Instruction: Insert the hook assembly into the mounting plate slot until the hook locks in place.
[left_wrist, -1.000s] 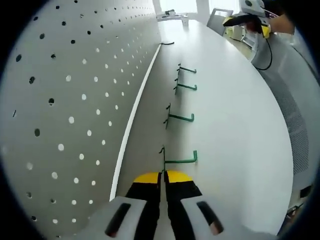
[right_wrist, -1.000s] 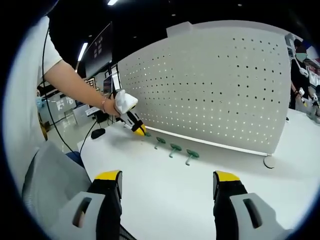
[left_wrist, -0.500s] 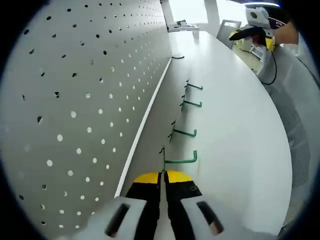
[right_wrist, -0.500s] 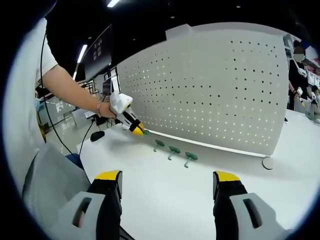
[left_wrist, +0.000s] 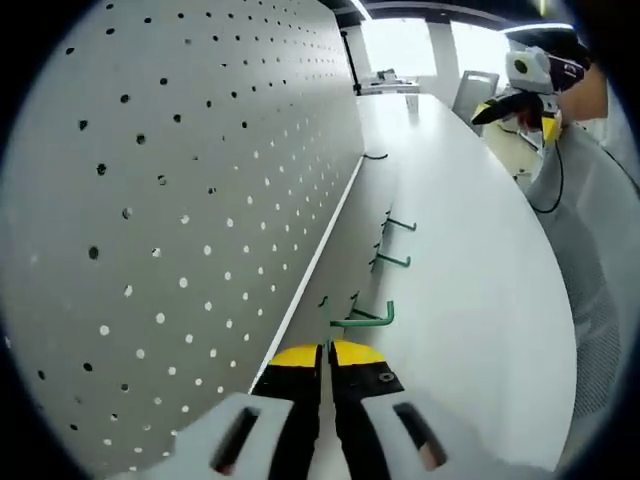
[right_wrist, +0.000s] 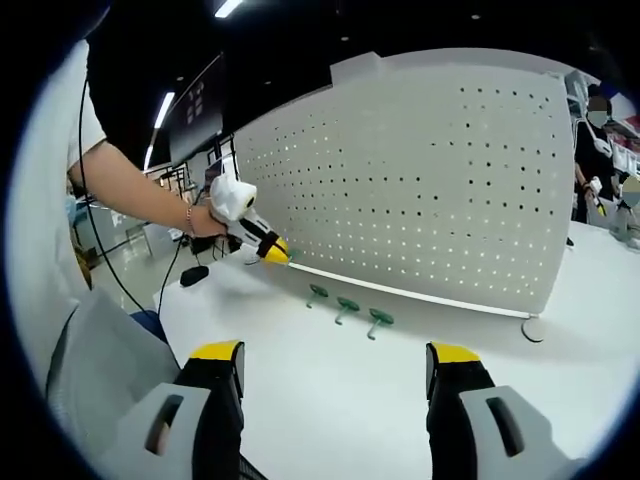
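My left gripper (left_wrist: 327, 350) is shut on a green hook (left_wrist: 364, 319), which it holds above the white table, close to the lower edge of the white pegboard (left_wrist: 180, 200). The right gripper view has this gripper (right_wrist: 275, 252) in a person's hand, in front of the upright pegboard (right_wrist: 430, 180). Three more green hooks (right_wrist: 347, 303) lie in a row on the table along the board's foot; two of them (left_wrist: 392, 260) lie beyond the held one. My right gripper (right_wrist: 338, 365) stands open and empty over the table's near side, far from the board. It also shows far off (left_wrist: 515, 100).
A black hook (left_wrist: 375, 155) lies further along the board's base. The board rests on a round foot (right_wrist: 533, 330) at its right end. The white table (right_wrist: 330, 400) runs wide before the board. Chairs and desks stand behind, and another person stands at the far right.
My left gripper has lifted the green hook off the table, away from the row, and risen along the pegboard. The right gripper has stayed open and nearly still.
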